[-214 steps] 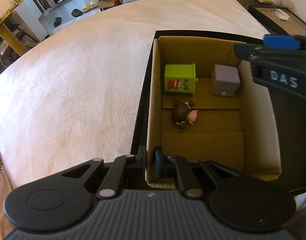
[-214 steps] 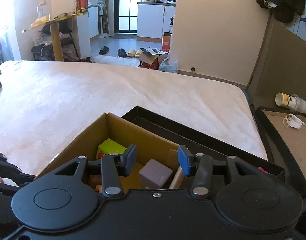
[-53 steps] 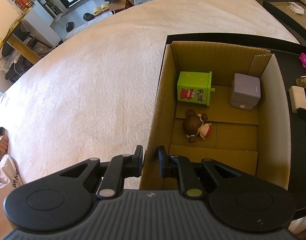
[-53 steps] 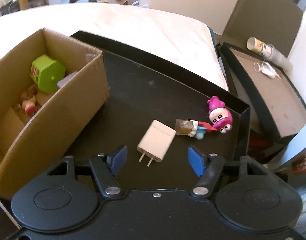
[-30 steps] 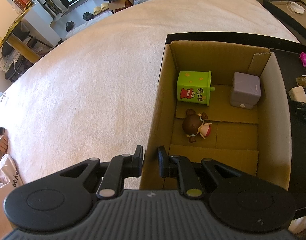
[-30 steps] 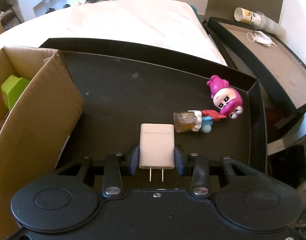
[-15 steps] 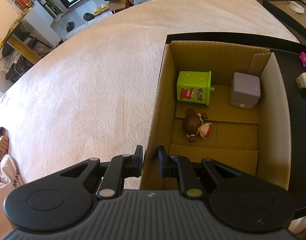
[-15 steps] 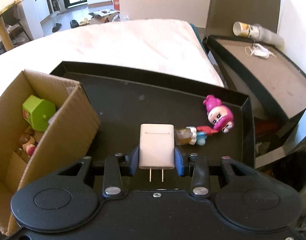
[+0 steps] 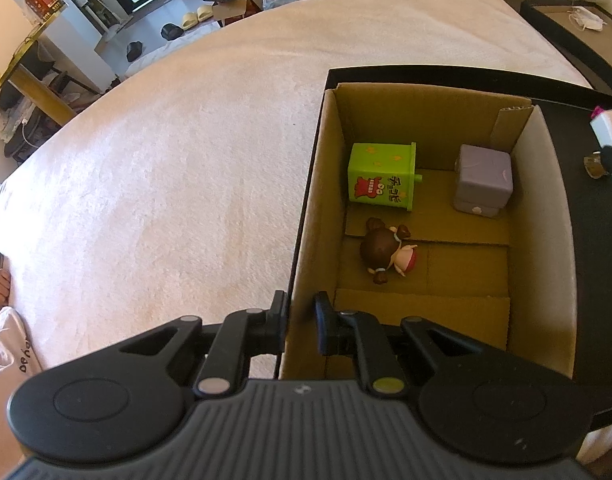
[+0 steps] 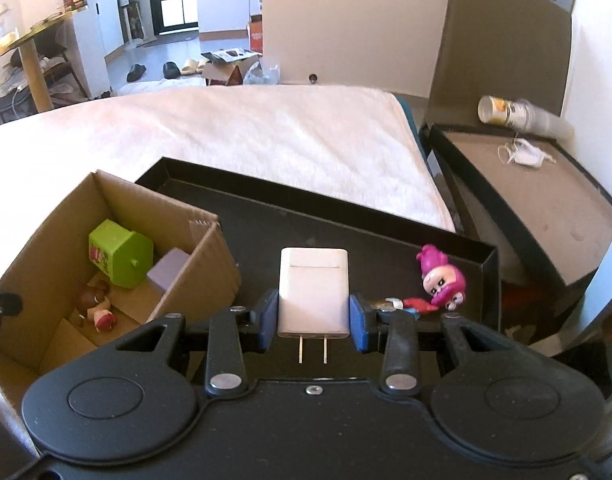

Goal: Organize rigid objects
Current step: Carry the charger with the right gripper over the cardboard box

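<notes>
The right gripper [image 10: 313, 322] clamps a white charger [image 10: 313, 290] by its sides, prongs toward the camera, above the black tray [image 10: 490, 264]; the carry to the box [image 10: 203, 264] appears under way, and the next move calls for swinging left over the box wall before letting go. The left gripper [image 9: 300, 325] is nearly closed, pinching the box's near wall. A green bin [image 9: 382, 176], lilac cube [image 9: 483, 180] and doll [image 9: 388, 250] lie inside; a pink figure [image 10: 442, 280] waits on the tray.
</notes>
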`<state>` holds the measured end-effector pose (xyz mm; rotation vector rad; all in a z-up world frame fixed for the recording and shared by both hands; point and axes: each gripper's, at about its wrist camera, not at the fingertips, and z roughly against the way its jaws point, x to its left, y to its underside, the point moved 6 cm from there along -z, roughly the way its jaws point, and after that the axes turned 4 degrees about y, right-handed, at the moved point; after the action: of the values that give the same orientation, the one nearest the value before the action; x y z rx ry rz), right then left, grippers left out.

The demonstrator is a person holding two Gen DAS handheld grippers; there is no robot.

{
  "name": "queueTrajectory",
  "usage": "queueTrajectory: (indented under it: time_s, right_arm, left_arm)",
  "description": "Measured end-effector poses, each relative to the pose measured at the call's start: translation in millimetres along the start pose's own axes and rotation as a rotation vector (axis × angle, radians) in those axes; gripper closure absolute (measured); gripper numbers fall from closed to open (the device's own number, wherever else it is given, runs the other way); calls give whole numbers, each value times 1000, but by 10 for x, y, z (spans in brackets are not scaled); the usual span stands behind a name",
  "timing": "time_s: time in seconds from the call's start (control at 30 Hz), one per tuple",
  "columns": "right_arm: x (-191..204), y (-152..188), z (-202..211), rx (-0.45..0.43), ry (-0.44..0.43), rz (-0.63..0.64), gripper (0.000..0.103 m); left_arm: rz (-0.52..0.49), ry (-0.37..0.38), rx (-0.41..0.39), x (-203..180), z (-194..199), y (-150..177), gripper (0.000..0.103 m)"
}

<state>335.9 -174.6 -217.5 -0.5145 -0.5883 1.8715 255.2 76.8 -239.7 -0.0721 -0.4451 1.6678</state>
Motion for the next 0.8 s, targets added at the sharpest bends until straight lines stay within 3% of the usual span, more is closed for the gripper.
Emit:
queueTrajectory:
  time_s: [0.8]
  right_arm:
    - [471, -380, 287, -108, -70, 80, 67]
  left_arm:
    - [7, 137, -21, 91, -75, 77, 94]
